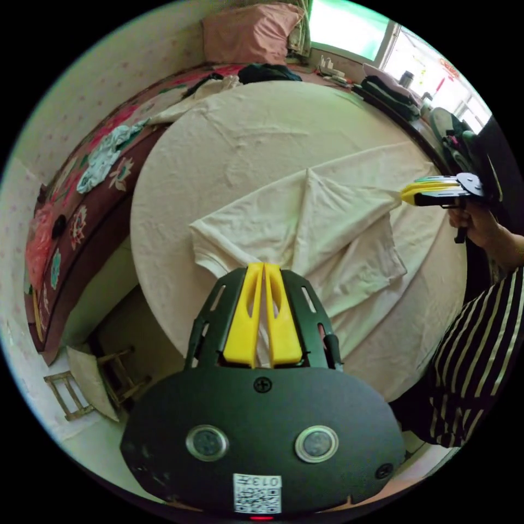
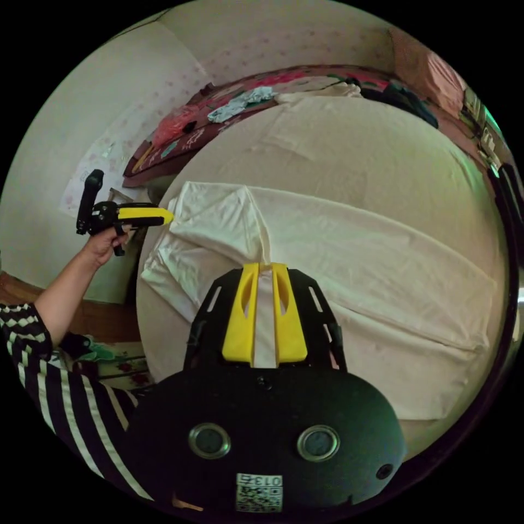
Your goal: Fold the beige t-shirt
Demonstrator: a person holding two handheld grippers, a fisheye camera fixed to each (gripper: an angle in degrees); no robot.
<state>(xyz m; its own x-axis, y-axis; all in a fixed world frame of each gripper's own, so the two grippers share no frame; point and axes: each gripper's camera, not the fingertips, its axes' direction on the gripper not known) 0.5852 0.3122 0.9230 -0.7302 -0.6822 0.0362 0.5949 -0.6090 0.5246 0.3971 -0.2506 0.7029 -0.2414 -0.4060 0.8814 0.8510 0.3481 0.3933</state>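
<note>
Pinching beige t-shirt: left gripper, right gripper (both clamped on cloth); clothes pile well apart.

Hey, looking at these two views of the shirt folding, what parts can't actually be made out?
- Left gripper view: the beige t-shirt's near edge lies behind the left tongs and their housing.
- Right gripper view: the shirt's near hem is hidden behind the right tongs.
- Left gripper view: the dark clothes on the bed are too small to identify.
- Both views: the person's striped sleeve is cut off by the lens edge.
</note>
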